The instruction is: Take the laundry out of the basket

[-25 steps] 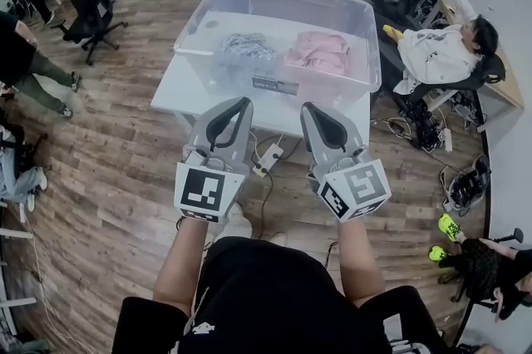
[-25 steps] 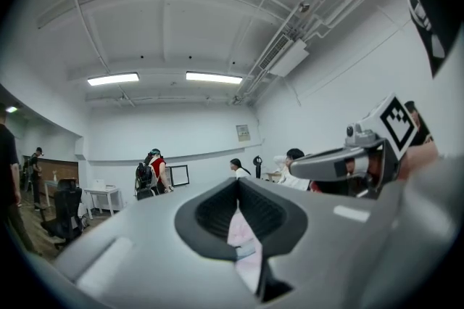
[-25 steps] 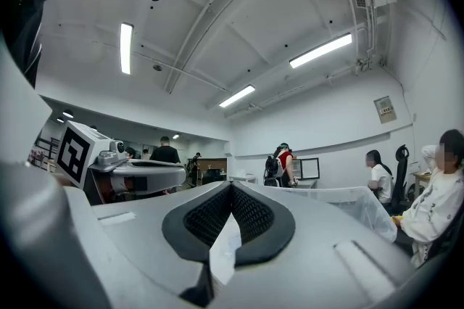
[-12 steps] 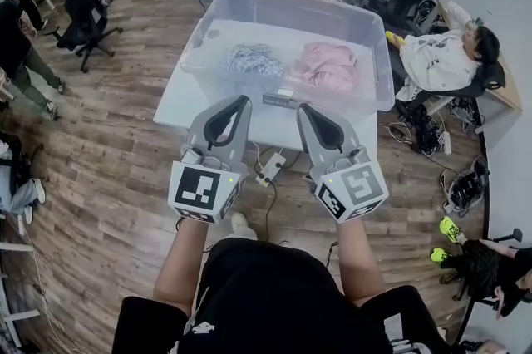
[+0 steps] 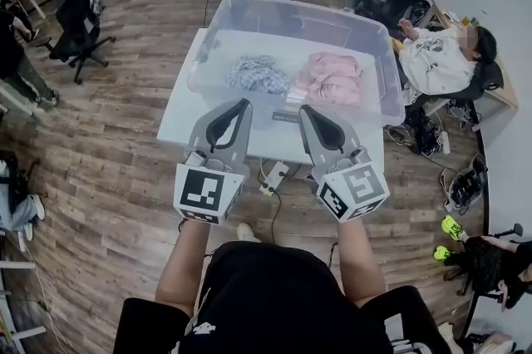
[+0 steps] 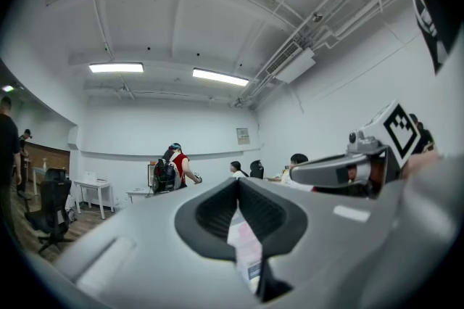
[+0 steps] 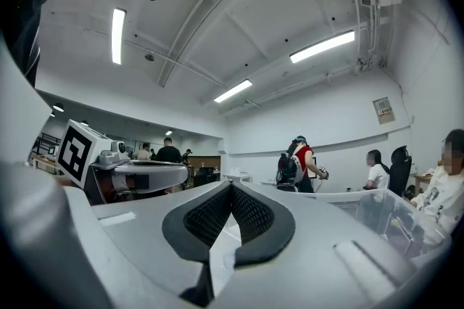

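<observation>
Holding left tool (image 5: 244,102) and right tool (image 5: 304,108) closed tight, empty, level, near the basket (image 5: 291,5) on the table (image 5: 178,113).

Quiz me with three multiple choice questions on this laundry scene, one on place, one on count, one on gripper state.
1. The pink garment lies: A in the right half of the clear bin; B in its left half; C outside it.
2. Garments in the bin: A one; B two; C four.
3. The left gripper and right gripper are: A open wide; B shut on cloth; C shut, empty.
Answers: 1 A, it lies right of the patterned garment. 2 B, pink and patterned only. 3 C, each gripper view shows pads together, nothing between.
</observation>
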`<state>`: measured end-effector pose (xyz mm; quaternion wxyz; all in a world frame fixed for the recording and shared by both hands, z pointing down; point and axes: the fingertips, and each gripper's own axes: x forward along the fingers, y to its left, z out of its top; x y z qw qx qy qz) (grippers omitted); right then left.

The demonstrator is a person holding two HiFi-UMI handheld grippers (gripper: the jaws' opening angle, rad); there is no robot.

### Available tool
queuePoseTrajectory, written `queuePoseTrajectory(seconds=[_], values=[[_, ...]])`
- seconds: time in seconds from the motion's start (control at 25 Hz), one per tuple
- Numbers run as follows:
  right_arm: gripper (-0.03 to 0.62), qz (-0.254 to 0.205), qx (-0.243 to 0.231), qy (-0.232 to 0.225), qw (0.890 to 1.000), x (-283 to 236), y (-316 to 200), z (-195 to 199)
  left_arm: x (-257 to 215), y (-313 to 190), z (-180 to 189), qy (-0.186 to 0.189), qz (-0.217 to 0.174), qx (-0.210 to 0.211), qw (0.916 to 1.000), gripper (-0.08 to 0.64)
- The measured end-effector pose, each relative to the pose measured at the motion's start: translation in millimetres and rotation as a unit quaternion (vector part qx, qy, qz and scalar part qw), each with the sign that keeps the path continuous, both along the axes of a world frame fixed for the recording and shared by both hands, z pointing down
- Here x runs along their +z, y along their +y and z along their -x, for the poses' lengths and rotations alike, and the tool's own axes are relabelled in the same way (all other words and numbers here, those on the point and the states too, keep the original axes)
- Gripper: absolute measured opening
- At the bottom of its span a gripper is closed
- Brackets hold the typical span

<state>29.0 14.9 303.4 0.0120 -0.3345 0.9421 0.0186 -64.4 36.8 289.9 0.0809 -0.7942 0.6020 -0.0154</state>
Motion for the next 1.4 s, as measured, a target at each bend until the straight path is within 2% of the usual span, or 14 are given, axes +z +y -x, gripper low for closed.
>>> queuePoseTrajectory(seconds=[0.68,1.08,1.4], values=[[0.0,-0.011,0.04,0.017,0.999,2.4,-17.2,55.7,10.9,-22.7,60.7,0.027,0.001,0.036,0.999,0.009],[0.0,-0.009,0.049,0.034,0.998,5.0,-24.7,61.3,19.9,-30.8,69.0,0.043,0.009,0.041,0.9982,0.009],[0.0,-0.017,0.044,0.039,0.998,-2.1,-44.7,55.0,17.9,-52.6,59.6,0.063,0.014,0.05,0.9967,0.009]])
